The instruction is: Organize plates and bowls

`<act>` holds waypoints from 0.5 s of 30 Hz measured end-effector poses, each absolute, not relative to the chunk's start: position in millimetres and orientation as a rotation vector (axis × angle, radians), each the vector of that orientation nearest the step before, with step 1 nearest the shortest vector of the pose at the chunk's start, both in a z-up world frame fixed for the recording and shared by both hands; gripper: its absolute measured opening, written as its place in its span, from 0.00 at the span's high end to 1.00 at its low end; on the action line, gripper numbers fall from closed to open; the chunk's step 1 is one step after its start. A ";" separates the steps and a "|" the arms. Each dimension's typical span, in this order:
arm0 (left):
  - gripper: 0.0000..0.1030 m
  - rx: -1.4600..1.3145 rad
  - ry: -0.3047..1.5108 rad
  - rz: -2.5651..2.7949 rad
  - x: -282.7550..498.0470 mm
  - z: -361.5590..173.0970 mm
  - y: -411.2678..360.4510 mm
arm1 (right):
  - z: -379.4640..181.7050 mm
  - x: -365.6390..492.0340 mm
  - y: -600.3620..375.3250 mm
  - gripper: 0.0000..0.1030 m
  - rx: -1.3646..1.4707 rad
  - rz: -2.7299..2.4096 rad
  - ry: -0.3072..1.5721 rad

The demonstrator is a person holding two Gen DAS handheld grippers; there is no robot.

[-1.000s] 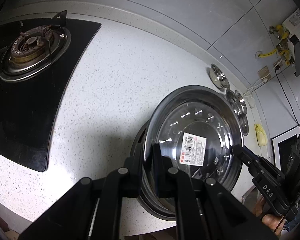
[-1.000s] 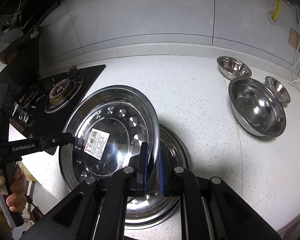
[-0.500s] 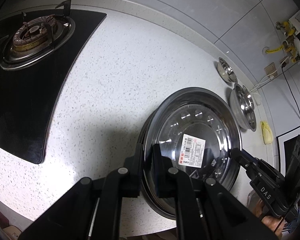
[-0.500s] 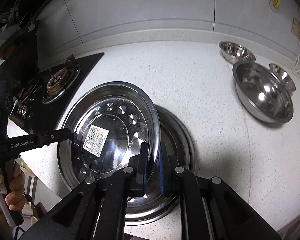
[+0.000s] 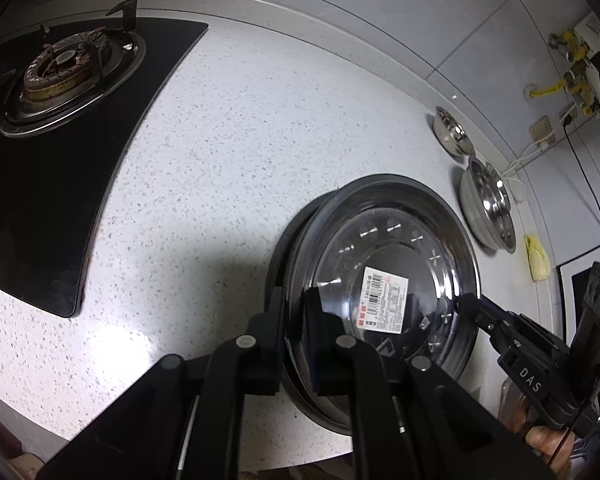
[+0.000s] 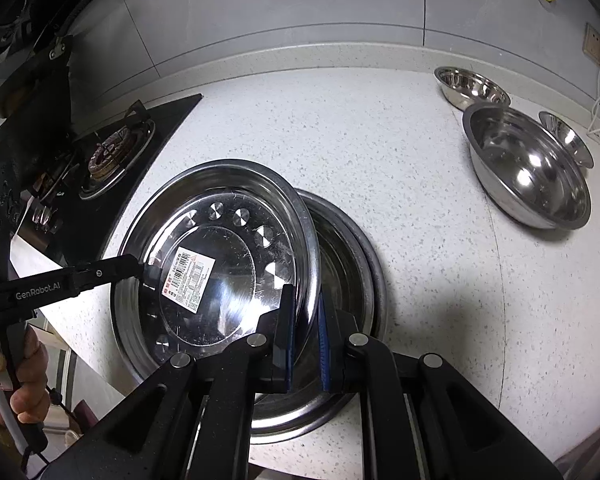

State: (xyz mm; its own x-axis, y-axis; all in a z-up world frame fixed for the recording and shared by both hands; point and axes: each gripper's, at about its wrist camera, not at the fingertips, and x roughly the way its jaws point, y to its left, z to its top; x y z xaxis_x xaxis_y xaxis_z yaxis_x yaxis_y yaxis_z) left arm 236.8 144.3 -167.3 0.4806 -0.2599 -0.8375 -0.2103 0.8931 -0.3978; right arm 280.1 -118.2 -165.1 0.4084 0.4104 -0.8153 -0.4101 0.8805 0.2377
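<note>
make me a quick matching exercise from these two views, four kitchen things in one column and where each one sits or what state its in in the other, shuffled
Things
1. labelled plate
2. large bowl
3. gas burner
4. lower plate

Places or states
A. set in the black hob at the left end of the counter
B. held tilted by its rim, left gripper on one edge, right gripper on the opposite edge
C. flat on the counter under the tilted one
D. standing on the counter to the right, between two smaller bowls

Pairs: 1-B, 2-D, 3-A, 4-C

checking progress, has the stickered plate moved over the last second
Yes. The stickered plate, clamped by both grippers, has lowered toward the plate beneath.
</note>
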 end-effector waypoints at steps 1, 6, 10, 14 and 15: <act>0.92 -0.482 1.082 -0.033 236.1 -167.3 142.7 | -166.1 279.9 -119.4 0.91 0.001 0.516 1.031; 0.92 -0.450 1.066 -0.034 235.3 -166.9 131.7 | -170.1 279.9 -128.0 0.91 0.025 0.505 1.050; 0.92 -0.416 1.039 -0.015 234.5 -166.6 125.5 | -170.6 280.9 -130.9 0.91 0.031 0.495 1.061; 0.92 -0.413 1.016 -0.008 235.6 -169.0 125.8 | -171.0 282.9 -124.8 0.91 0.006 0.479 1.066; 0.92 -0.420 1.014 -0.008 236.4 -170.5 125.6 | -171.8 283.8 -123.9 0.91 0.004 0.475 1.074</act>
